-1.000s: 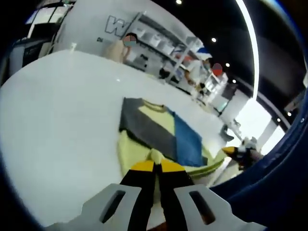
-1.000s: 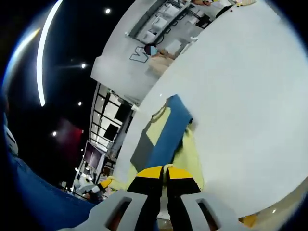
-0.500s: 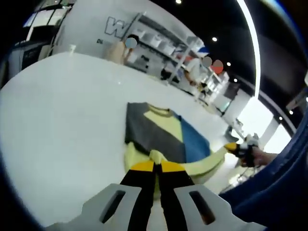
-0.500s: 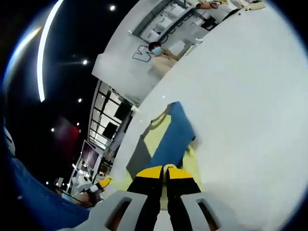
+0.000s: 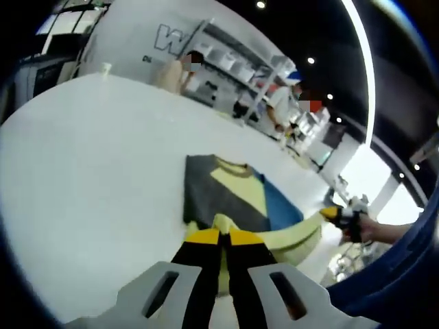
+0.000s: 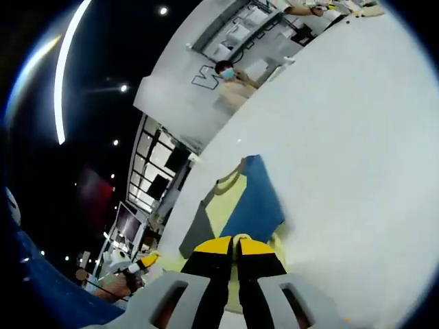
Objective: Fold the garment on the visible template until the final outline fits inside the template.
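Both tools pinch the garment (image 5: 233, 199) over a white table (image 5: 89, 157), shelving (image 5: 233, 65) behind.

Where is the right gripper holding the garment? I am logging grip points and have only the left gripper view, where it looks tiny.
Observer: In the right gripper view, the right gripper is shut on the garment at its yellow edge, below the blue panel.
Operator: Does the left gripper show there?
Observer: Yes, the left gripper sits at lower left, held in a hand.
Operator: Anything beside the blue panel?
Observer: Bare white table lies on that side.
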`<state>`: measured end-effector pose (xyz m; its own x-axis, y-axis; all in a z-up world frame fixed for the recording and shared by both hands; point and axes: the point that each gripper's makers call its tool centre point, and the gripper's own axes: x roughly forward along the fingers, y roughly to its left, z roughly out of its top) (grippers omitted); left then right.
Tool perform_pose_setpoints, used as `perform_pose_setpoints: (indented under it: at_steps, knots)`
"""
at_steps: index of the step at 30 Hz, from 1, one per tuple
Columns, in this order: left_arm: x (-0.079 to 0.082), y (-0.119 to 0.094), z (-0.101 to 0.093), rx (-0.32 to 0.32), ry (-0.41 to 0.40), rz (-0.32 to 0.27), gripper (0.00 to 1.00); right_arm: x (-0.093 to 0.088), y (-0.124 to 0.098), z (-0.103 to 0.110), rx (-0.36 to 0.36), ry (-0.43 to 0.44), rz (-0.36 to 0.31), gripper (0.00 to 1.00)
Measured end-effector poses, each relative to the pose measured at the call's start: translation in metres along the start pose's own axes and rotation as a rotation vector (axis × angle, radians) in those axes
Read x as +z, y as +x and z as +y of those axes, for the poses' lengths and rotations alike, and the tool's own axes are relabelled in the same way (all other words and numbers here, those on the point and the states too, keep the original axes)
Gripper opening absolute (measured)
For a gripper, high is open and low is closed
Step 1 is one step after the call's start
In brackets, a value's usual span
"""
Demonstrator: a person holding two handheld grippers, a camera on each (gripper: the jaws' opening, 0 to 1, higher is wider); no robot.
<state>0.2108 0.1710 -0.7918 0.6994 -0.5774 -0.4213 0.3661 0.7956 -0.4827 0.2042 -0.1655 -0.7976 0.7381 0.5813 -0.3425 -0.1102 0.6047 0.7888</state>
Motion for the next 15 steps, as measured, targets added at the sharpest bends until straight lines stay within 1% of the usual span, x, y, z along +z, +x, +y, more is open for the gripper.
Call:
perform_pose_setpoints:
  at_steps: [3,5,6,9,11,12,13,14,15]
  knots:
    - [0.006,0.004,0.003,0.005,0.0,-0.003,0.0,0.007,0.006,-0.001,0.002,-0.003,-0.003,0.0]
    - [0.015,0.01,0.007,0.009,-0.023,-0.011,0.0,0.017,0.014,-0.003,0.009,-0.007,-0.007,0.0]
    - [0.025,0.018,0.012,0.013,-0.031,-0.017,0.0,0.029,0.024,-0.003,0.015,-0.018,-0.007,0.0]
    - [0.031,0.024,0.017,0.017,-0.033,-0.021,0.0,0.037,0.032,-0.004,0.02,-0.03,-0.004,0.0]
    - [0.037,0.031,0.022,0.019,-0.034,-0.017,0.0,0.049,0.045,-0.005,0.022,-0.03,-0.008,0.0]
    - [0.044,0.038,0.026,0.022,-0.04,-0.019,0.0,0.057,0.054,-0.004,0.027,-0.033,-0.014,0.0]
    - [0.047,0.043,0.028,0.024,-0.038,-0.017,0.0,0.061,0.059,-0.004,0.026,-0.035,-0.015,0.0]
    - [0.054,0.051,0.032,0.028,-0.03,-0.018,0.0,0.066,0.067,-0.008,0.018,-0.039,-0.015,0.0]
    - [0.056,0.053,0.034,0.03,-0.028,-0.019,0.0,0.068,0.069,-0.009,0.017,-0.04,-0.017,0.0]
